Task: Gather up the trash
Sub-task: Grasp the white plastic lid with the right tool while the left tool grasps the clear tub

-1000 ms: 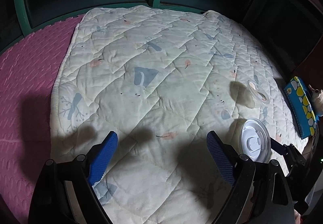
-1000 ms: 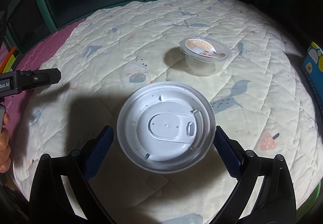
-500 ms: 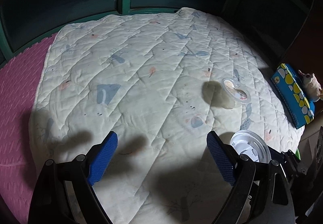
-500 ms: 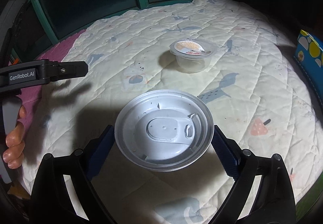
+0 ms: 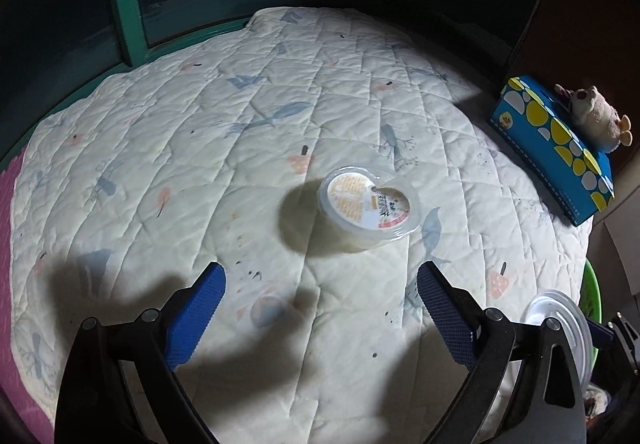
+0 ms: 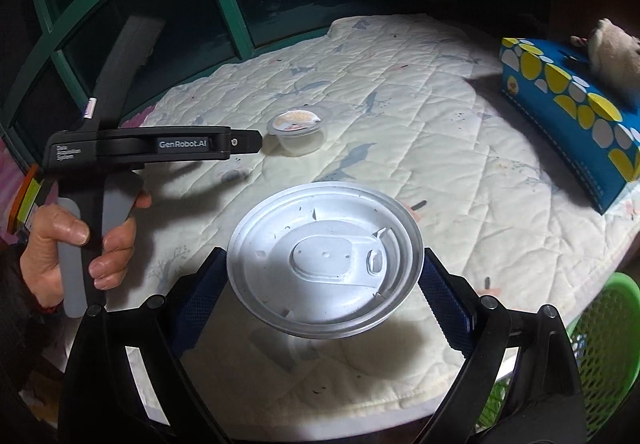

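- White plastic lid [image 6: 325, 260] sits at lower centre, clamped between our right gripper's [image 6: 320, 284] blue pads.
- Our left gripper [image 5: 320, 308] is opening, nothing between its jaws; the sealed cup [image 5: 370, 204] lies on the quilt [image 5: 200, 148] just above it, mid-frame.
- A second ago that cup sat far right.
- We count one lid, one cup, one green basket [image 6: 600, 328].

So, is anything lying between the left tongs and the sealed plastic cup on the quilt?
Nothing visible. The left tongs are opening with nothing between the pads, and only bare quilt separates them from the plastic cup. The right tongs, gripping the white lid, are off to the side.
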Tool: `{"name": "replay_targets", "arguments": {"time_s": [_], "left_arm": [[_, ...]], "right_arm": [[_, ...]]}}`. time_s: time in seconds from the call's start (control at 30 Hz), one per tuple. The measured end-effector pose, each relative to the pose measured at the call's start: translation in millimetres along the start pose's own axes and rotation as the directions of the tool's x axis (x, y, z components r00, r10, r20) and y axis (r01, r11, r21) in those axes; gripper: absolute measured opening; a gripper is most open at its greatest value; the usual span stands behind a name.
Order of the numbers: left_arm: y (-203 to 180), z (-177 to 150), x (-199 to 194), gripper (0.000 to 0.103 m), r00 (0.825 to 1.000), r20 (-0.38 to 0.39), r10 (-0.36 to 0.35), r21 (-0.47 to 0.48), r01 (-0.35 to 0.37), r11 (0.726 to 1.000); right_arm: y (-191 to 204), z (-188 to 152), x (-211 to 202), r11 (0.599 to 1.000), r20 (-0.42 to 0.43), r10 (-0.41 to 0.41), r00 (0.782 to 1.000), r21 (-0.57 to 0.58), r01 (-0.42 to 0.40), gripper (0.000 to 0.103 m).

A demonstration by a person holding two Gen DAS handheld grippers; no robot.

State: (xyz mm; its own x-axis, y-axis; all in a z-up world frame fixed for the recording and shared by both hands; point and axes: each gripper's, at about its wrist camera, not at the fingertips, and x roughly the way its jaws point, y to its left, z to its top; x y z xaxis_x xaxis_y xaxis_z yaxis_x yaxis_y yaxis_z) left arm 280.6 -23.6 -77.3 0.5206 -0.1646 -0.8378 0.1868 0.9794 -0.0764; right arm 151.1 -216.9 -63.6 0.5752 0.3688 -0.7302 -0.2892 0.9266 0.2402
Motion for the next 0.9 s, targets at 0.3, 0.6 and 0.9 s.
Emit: {"name": "replay_targets", "arguments": {"time_s": [0.3, 0.6, 0.9], "left_arm": [[-28, 15, 27, 0.093, 1.0, -0.018, -0.02, 0.094, 0.022, 0.995], [-30, 22, 49, 0.093, 0.997, -0.04, -0.059, 0.066, 0.062, 0.996], [-29, 21, 60, 0.062, 0.995, -0.055, -0.082, 0.049, 0.085, 0.995]], "right_arm": [[-26, -4, -25, 0.998, 0.03, -0.041, 0.999, 0.048, 0.039, 0.092], [-33, -7, -30, 0.996, 0.034, -0.053, 0.998, 0.067, 0.051, 0.092], [-42, -13, -38, 0.993, 0.038, -0.068, 0.997, 0.102, 0.064, 0.092]]}}
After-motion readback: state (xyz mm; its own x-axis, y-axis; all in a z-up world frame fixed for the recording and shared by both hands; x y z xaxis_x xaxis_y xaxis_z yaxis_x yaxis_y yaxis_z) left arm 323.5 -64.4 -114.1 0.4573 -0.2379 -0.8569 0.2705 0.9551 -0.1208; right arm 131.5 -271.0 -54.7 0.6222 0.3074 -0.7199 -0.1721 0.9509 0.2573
